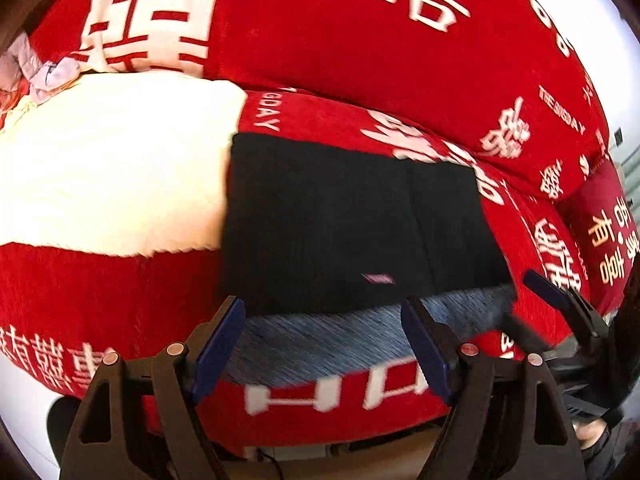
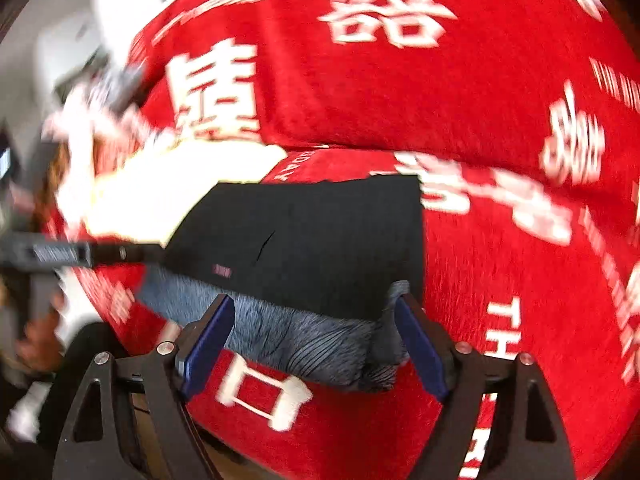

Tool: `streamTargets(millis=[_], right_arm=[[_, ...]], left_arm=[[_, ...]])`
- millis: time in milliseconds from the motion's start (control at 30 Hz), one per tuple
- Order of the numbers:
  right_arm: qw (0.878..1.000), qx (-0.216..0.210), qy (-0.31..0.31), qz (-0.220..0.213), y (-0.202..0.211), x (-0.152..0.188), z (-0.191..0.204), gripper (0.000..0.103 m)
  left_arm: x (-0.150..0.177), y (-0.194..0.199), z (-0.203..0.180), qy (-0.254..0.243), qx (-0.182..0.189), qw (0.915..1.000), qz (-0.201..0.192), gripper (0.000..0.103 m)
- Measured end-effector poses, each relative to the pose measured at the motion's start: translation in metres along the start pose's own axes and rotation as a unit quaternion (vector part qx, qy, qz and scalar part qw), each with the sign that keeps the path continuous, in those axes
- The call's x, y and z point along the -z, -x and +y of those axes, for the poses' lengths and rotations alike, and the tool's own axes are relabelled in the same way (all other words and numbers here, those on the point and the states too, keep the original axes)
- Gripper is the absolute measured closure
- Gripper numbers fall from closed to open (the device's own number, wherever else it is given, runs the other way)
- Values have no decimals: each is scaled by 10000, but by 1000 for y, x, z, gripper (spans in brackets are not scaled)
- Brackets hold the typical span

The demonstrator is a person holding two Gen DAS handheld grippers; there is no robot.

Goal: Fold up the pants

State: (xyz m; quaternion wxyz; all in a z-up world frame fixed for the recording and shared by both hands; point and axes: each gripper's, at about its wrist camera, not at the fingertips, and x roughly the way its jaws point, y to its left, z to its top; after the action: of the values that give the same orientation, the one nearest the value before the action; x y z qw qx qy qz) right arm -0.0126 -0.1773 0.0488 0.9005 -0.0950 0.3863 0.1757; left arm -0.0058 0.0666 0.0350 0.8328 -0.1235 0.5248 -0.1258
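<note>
Red sofa cover [image 1: 360, 40] with white lettering supports the folded black pants [image 1: 352, 220], grey lining showing at their near edge. Left gripper [image 1: 324, 344] and right gripper [image 2: 312, 340] hover with jaws wide and empty, apparently released so the fold stays flat.

Pants [image 1: 352, 220]: black outer cloth, small pink label; blue-grey streaked lining at the near edge.
Sofa cover [image 1: 360, 40]: bright red, printed with large white Chinese characters and small white Latin lettering; one broad cream-white patch [image 1: 112, 172].
Left gripper [image 1: 322, 350]: black frame, dark blue pads, silver rivets.
Right gripper [image 2: 316, 344]: black frame, dark blue pads, silver rivets.
</note>
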Motion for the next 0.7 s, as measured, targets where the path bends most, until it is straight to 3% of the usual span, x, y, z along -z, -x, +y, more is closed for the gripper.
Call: streamTargets(millis=[167, 233, 433, 533, 600, 700], right_arm=[[9998, -182, -53, -99, -7, 10, 5, 18], [9997, -147, -145, 127, -19, 13, 0, 17], [9948, -225, -773, 621, -43, 22, -21, 8], [9957, -263, -799, 385, -25, 14, -24, 8], [9972, -198, -706, 121, -9, 0, -25, 8], [9986, -142, -498, -48, -5, -27, -28, 5]], left_arm=[[8, -16, -19, -289, -189, 9994, 12, 20], [8, -31, -17, -293, -216, 9992, 192, 11], [15, -46, -19, -400, -419, 9979, 282, 4], [7, -36, -21, -440, -349, 9980, 284, 4], [-4, -20, -21, -443, -166, 9988, 108, 4], [-34, -10, -18, -438, -198, 9988, -125, 4]])
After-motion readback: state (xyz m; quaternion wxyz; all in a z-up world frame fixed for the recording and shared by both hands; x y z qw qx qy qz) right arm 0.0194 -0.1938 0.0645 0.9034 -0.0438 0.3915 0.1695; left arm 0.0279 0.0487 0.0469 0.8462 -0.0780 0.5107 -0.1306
